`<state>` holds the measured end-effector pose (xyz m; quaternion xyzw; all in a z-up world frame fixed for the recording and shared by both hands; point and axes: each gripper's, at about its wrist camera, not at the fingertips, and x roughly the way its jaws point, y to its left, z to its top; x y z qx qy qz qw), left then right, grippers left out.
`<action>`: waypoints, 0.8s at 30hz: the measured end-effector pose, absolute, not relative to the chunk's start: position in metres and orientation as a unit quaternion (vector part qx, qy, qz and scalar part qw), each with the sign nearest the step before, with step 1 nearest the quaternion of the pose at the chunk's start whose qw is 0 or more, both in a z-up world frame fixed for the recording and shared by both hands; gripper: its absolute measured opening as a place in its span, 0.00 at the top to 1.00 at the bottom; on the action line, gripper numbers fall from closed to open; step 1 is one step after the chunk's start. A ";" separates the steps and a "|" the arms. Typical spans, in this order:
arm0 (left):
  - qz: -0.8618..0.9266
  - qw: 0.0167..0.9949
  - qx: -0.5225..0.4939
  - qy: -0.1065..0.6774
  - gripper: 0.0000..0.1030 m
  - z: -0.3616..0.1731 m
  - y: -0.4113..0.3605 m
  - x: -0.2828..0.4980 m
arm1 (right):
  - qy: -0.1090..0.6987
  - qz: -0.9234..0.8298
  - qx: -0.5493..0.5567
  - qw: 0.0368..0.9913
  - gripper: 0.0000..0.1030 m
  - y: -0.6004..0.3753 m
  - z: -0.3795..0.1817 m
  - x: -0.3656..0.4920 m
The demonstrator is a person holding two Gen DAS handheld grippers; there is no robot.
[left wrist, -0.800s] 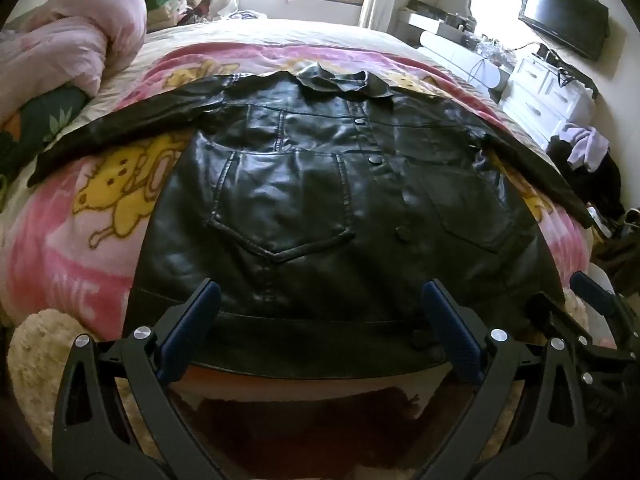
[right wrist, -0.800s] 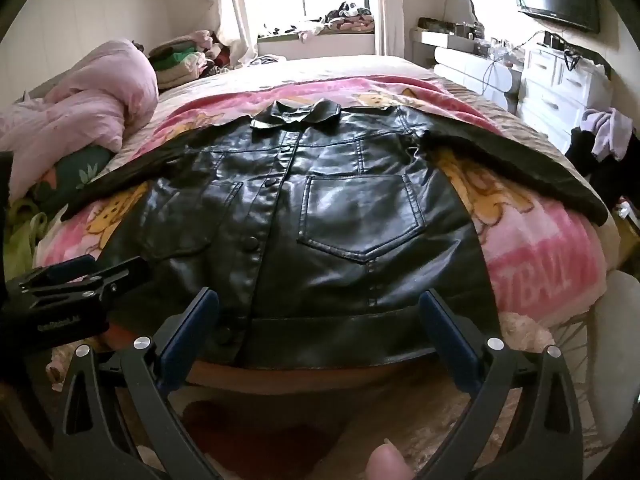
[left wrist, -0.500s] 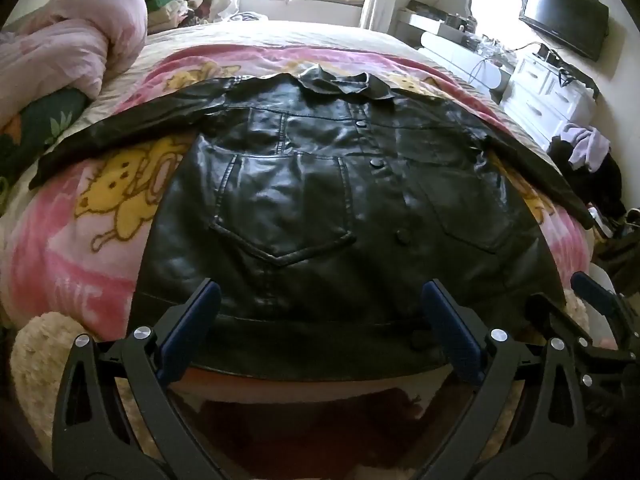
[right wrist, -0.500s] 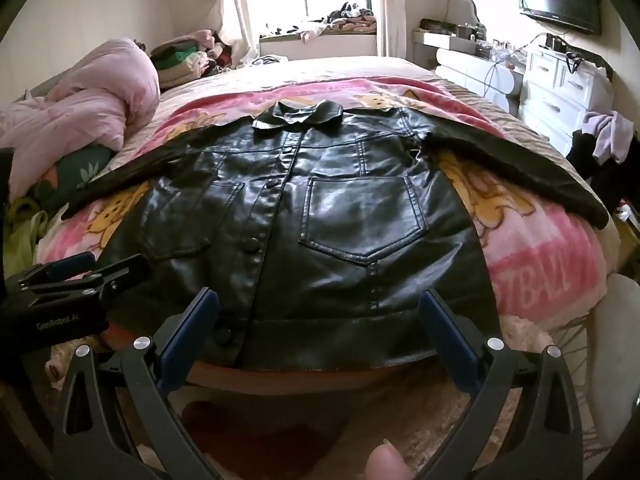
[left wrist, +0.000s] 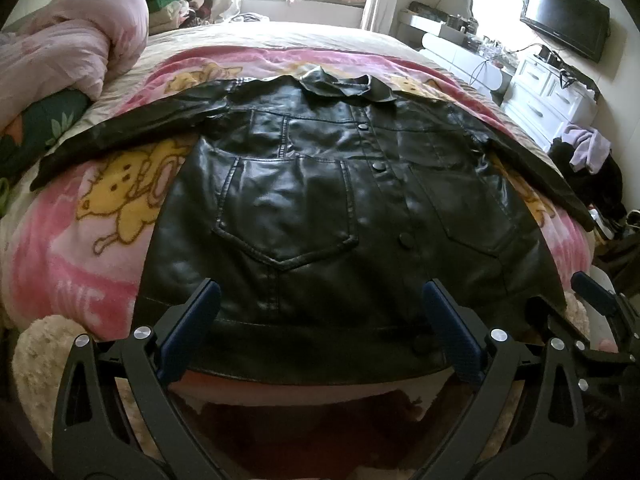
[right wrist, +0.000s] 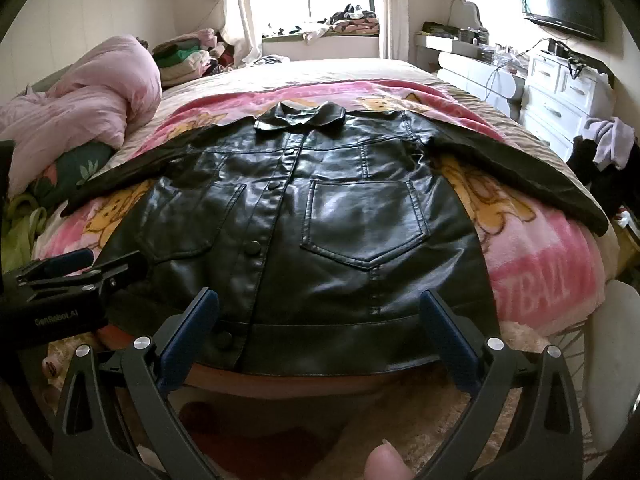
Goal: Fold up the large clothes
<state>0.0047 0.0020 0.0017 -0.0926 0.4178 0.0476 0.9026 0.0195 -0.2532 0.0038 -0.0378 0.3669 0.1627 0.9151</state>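
Note:
A black leather jacket (left wrist: 320,200) lies flat and buttoned on a pink cartoon blanket (left wrist: 80,256), collar far, hem at the bed's near edge, both sleeves spread outward. It also shows in the right wrist view (right wrist: 320,232). My left gripper (left wrist: 320,304) is open and empty, just short of the hem's left half. My right gripper (right wrist: 320,304) is open and empty, just short of the hem's right half. Each gripper shows at the edge of the other's view: the right one (left wrist: 600,304), the left one (right wrist: 72,268).
A bunched pink duvet (left wrist: 68,48) lies at the bed's far left. White drawers (right wrist: 560,92) and a wall TV (right wrist: 564,0) stand on the right, with clothes piled on a dark stand (right wrist: 608,152). A fluffy cream rug (left wrist: 40,356) lies below the bed edge.
Both grippers have drifted slightly; the view of the jacket has shifted a little. The jaws stay open and the jacket has not moved.

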 end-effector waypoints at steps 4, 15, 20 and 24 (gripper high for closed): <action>0.047 0.903 -0.092 0.418 0.09 0.001 0.002 0.005 | 0.367 0.162 -0.038 0.915 0.04 -0.253 0.004 0.020; 0.048 0.903 -0.092 0.417 0.09 0.001 0.002 0.004 | 0.366 0.163 -0.039 0.915 0.04 -0.252 0.004 0.021; 0.047 0.903 -0.091 0.417 0.09 0.001 0.002 0.005 | 0.365 0.164 -0.040 0.915 0.04 -0.252 0.004 0.020; 0.047 0.903 -0.093 0.417 0.09 0.001 0.003 0.005 | 0.366 0.164 -0.039 0.915 0.04 -0.252 0.004 0.020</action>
